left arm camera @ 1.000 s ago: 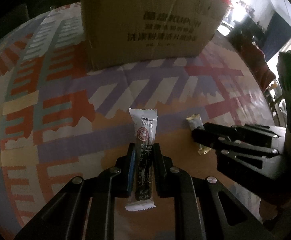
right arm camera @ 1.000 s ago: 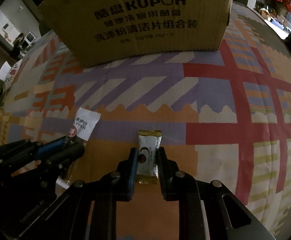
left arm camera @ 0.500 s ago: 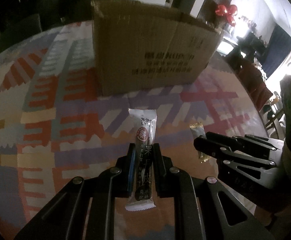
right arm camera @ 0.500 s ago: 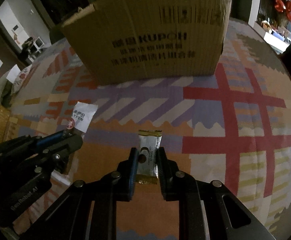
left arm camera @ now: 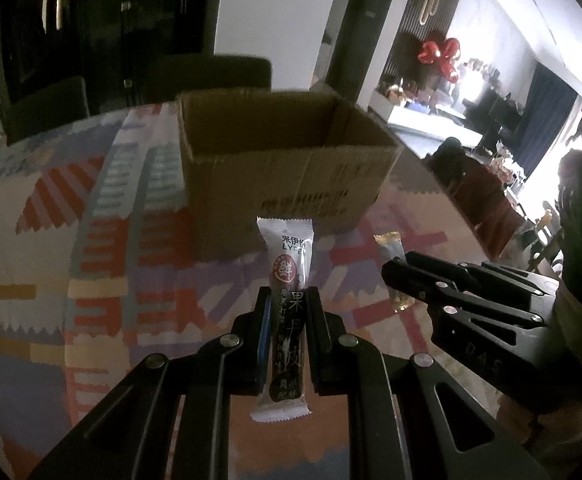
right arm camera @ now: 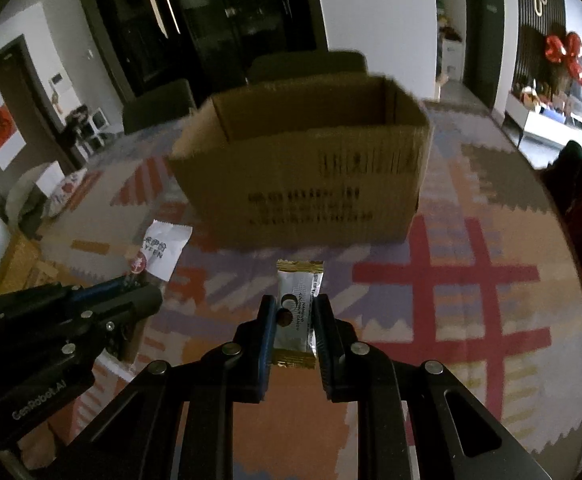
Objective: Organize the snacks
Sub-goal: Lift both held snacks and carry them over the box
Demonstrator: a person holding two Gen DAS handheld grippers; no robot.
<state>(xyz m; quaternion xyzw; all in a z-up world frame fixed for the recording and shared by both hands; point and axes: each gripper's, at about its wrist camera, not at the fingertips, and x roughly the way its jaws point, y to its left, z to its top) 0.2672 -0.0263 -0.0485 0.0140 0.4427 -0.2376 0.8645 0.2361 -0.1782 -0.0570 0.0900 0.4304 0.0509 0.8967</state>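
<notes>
My left gripper (left arm camera: 287, 292) is shut on a long white and dark snack bar (left arm camera: 287, 280) and holds it in the air above the table. My right gripper (right arm camera: 295, 300) is shut on a small silver and gold candy packet (right arm camera: 299, 300), also lifted. An open brown cardboard box (left arm camera: 283, 160) stands ahead on the patterned tablecloth; it also shows in the right wrist view (right arm camera: 307, 172). Each gripper appears in the other's view: the right one (left arm camera: 395, 270) at the right, the left one (right arm camera: 147, 292) at the left.
The round table has a colourful patterned cloth (right arm camera: 451, 280). Dark chairs (left arm camera: 207, 76) stand behind the box. The room beyond holds dark cabinets, a red bow decoration (right arm camera: 567, 52) and a bright window at the right.
Both grippers have risen with their snacks. The box now sits lower in view and its open top shows.
</notes>
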